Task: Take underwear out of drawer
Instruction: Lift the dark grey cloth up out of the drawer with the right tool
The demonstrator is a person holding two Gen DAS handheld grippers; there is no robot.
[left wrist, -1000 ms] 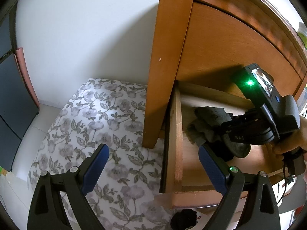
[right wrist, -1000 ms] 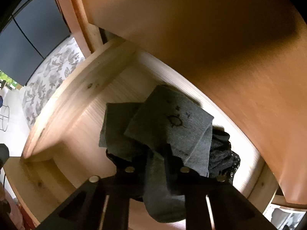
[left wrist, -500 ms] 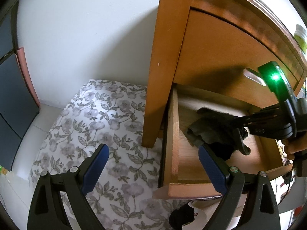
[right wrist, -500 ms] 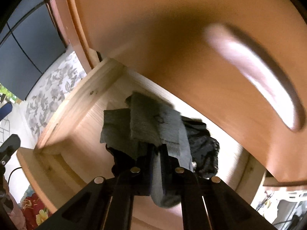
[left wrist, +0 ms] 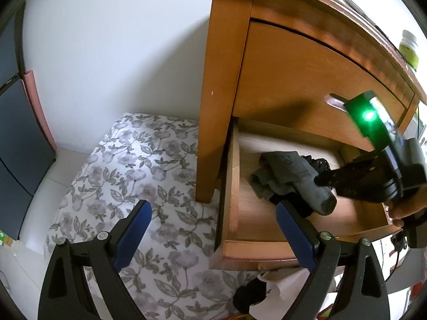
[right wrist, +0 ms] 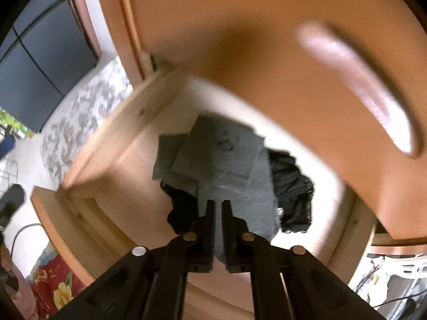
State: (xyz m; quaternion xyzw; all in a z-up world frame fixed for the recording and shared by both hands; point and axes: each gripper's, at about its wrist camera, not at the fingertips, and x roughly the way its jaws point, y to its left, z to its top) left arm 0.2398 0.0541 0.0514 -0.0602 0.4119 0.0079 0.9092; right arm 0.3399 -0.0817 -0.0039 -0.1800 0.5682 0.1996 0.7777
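Underwear first: grey folded underwear (right wrist: 226,165) hangs above the floor of the pale wooden drawer (left wrist: 232,186), pinched at its near end in the right gripper (right wrist: 218,205). Jaws there stand almost together, clamped on the grey cloth; just eased apart a shade, cloth between them all the same. Lower tail of the garment vanishes behind the black fingers in the right wrist view. Beneath it in the drawer lies a black lacy garment (right wrist: 293,186), half covered and hard to read in shape. Shows blurred all over, that view.

Against a second ago: right gripper sits higher over the drawer, grey bundle raised with it, and the silver bar handle (right wrist: 360,88) above the drawer has come into sight. Left gripper (left wrist: 212,205) hangs where it was, at the drawer's front left corner, blue pads spread wide with nothing between. Only part of the hand (left wrist: 408,205) shows at the drawer's right edge.

Carries a small dark print, the grey cloth, too smeared to read. Same for the green label on the white-capped bottle (left wrist: 409,50) high above the drawer.
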